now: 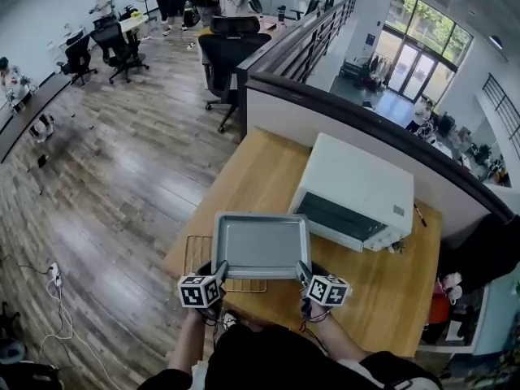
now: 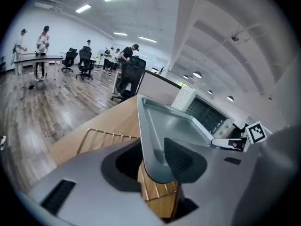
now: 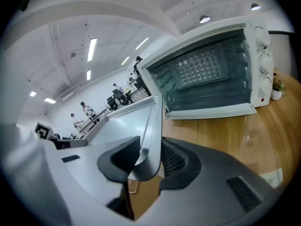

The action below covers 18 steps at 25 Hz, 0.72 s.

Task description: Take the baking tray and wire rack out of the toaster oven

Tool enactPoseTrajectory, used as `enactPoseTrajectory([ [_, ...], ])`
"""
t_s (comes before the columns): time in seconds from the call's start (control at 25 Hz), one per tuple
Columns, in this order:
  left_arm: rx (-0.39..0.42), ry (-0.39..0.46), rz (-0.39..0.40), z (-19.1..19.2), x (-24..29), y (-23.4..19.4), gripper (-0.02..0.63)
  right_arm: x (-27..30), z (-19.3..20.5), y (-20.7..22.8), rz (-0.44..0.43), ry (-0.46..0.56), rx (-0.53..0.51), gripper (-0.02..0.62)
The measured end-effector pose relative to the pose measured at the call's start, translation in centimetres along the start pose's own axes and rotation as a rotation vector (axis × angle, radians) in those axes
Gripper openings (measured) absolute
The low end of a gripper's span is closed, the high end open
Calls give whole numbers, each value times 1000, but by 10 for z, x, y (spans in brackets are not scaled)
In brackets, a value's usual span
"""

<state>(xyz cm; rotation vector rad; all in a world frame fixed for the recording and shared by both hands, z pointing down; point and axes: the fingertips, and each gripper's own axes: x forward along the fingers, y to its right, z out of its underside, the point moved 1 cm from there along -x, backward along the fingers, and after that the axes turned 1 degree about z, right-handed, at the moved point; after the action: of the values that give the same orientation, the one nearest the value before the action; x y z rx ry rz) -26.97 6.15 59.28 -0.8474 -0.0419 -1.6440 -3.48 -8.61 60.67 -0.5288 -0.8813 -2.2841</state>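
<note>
Held: baking tray [image 1: 260,246], already out of toaster oven [image 1: 357,187], hanging over tabletop [image 1: 382,291] betw. person & oven.
L claw [image 2: 155,161] clamped on tray's near-left corner rim; R claw [image 3: 146,157] clamped on near-right corner.
Tray's long axis runs L–R, claw to claw; tray body extends away from both, twd oven.
Wire rack [image 1: 197,256] flat on tabletop, partly under tray, sticking out on left, so nearer L claw.
Set-down prob. needs spot clear of rack.
</note>
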Motion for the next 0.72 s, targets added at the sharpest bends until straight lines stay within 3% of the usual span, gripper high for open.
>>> enactPoseTrajectory([
  [0.4, -115, 36, -145, 28, -75, -89, 157, 49, 36, -95, -117, -106, -107, 130],
  [0.72, -136, -9, -157, 60, -97, -129, 156, 59, 72, -126, -93, -142, -153, 135],
])
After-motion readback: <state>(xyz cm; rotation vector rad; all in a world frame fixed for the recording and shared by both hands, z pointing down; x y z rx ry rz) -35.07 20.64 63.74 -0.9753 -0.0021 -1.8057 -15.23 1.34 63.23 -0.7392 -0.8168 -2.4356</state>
